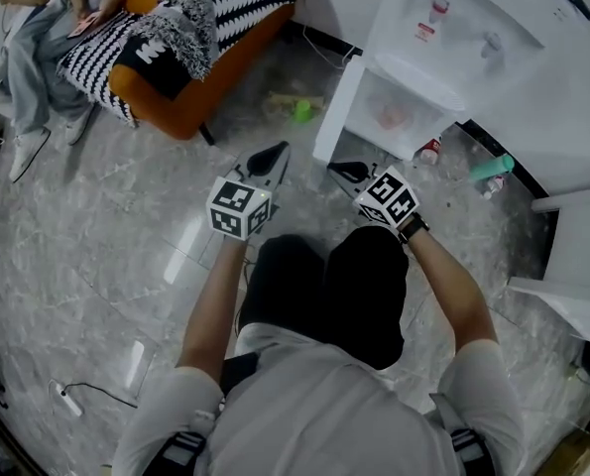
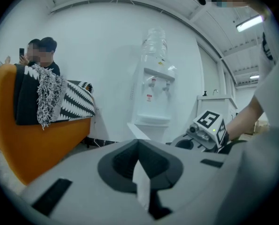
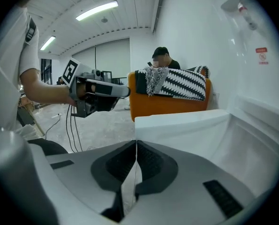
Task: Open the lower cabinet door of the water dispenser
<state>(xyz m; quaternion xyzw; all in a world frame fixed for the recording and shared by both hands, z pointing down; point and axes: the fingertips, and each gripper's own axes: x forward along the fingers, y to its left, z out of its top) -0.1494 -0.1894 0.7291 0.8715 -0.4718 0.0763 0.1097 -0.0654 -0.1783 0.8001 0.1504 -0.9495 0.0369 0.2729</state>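
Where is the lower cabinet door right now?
Head view, right of centre: the lower cabinet door stands swung open at the water dispenser's left side, just beyond the right tongs.

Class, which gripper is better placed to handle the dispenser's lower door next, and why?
Right. The right gripper, jaws shut, sits close to the open door's free edge, and its own view shows the door straight ahead. The left gripper is farther off, to the door's left.
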